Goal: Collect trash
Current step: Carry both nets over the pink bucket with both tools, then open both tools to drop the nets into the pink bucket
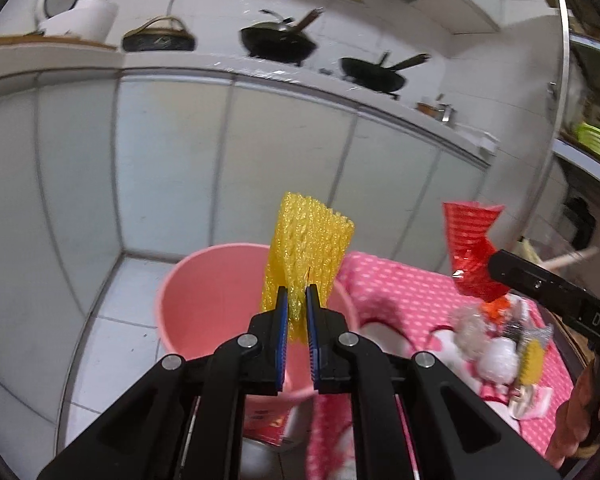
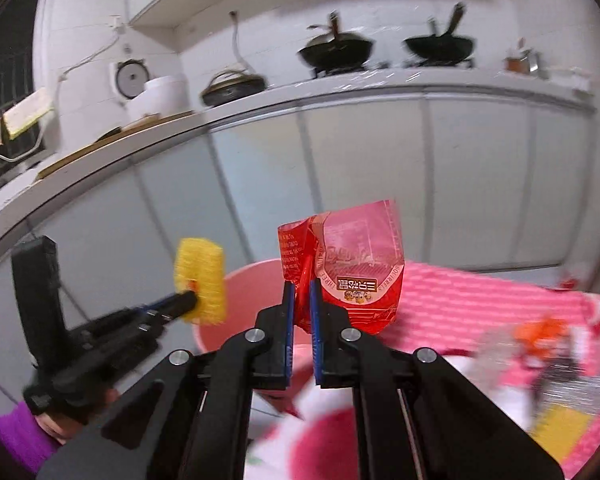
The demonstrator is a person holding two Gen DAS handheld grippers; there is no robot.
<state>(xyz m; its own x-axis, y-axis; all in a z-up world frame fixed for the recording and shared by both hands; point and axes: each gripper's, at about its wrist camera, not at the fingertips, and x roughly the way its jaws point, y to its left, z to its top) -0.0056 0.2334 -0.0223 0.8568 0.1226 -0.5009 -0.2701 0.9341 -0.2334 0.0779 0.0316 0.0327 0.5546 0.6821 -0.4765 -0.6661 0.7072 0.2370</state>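
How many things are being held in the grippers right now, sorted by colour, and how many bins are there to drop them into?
Yellow held items: 1, the yellow foam net in the left gripper
Red held items: 1, the red snack wrapper in the right gripper
Pink bins: 1, the pink bucket
Total: 3

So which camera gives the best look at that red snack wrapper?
The right wrist view: the red wrapper sits close and central, pinched in the right gripper, print legible. The left wrist view shows it only off to the side, smaller and crumpled.
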